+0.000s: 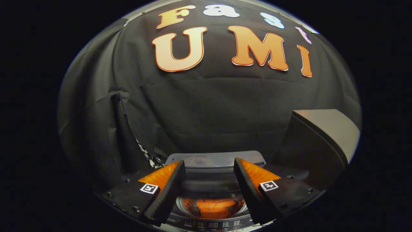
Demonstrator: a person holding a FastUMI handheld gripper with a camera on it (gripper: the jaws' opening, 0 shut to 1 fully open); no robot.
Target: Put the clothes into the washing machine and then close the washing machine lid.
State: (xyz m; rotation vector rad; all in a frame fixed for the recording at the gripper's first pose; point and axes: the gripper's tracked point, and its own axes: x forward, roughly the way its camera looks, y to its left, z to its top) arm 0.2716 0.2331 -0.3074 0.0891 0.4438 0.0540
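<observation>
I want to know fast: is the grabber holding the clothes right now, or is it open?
Gripper: open, holding nothing. Its fingers hang spread above the washing machine, and the orange clothes already lie in the drum below them.

One washing machine (214,222) is counted, with one lid (215,158) raised behind the drum opening. One orange garment (214,207) is seen inside the drum. One claw (209,164) is recorded, its two fingers (167,190) spread apart with nothing between them. Two square markers (149,188) are noted, one per finger. One grey box-like object (325,135) is counted beside the machine.
</observation>
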